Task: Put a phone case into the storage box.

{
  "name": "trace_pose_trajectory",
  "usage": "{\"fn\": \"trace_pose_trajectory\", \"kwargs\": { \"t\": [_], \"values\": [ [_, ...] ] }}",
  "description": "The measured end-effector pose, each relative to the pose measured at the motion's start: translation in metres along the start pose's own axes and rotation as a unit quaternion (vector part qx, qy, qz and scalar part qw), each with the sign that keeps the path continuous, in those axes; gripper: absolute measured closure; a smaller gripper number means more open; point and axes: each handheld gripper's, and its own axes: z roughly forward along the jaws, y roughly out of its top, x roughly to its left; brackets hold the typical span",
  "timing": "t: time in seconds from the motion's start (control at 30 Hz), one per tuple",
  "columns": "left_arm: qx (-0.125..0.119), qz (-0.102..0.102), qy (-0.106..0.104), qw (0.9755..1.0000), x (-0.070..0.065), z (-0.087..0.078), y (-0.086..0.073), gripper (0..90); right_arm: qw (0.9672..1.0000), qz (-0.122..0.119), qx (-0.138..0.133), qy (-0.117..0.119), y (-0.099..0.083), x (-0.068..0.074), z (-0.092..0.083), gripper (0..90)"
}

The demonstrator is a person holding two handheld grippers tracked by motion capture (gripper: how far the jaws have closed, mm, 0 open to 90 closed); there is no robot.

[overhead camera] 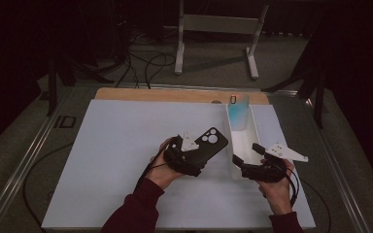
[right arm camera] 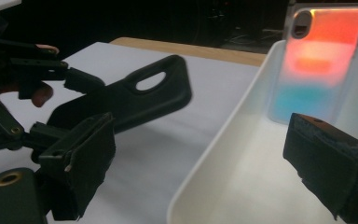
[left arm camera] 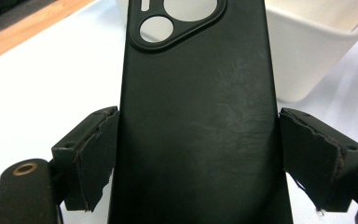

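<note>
My left gripper (overhead camera: 198,154) is shut on a black phone case (overhead camera: 210,141), held above the white mat with its camera cutout pointing away. In the left gripper view both pads (left arm camera: 95,154) press the long sides of the black case (left arm camera: 196,107). My right gripper (overhead camera: 246,154) stands open at the near end of a long white bin (overhead camera: 250,131). In the right gripper view its jaws straddle the bin's left wall (right arm camera: 205,154) without pressing it. An iridescent orange-and-blue phone case (right arm camera: 317,65) leans upright at the bin's far end (overhead camera: 238,114).
A white mat (overhead camera: 126,160) covers the table, with a strip of bare wood (overhead camera: 165,94) along the far edge. Behind the table stand a metal frame (overhead camera: 213,29) and loose cables on the floor. Room lies free on the mat's left half.
</note>
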Motion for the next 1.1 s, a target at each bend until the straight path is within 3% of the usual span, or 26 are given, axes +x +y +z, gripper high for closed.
{"fn": "trace_pose_trajectory", "kwargs": {
  "t": [0.57, 0.9, 1.1],
  "values": [
    [-0.035, 0.034, -0.016, 0.9987, -0.014, -0.008, 0.022, 15.4, 0.9991, 0.026, 0.014, 0.029, 0.018, 0.01, 0.018, 10.2],
    [-0.047, 0.044, -0.02, 0.9977, -0.018, -0.009, 0.028, 15.4, 0.996, 0.06, 0.019, 0.064, 0.022, 0.014, 0.024, 22.3],
    [-0.052, 0.05, -0.024, 0.9971, -0.023, -0.008, 0.029, 15.3, 0.995, 0.067, 0.021, 0.071, 0.022, 0.017, 0.026, 37.7]
  ]
}}
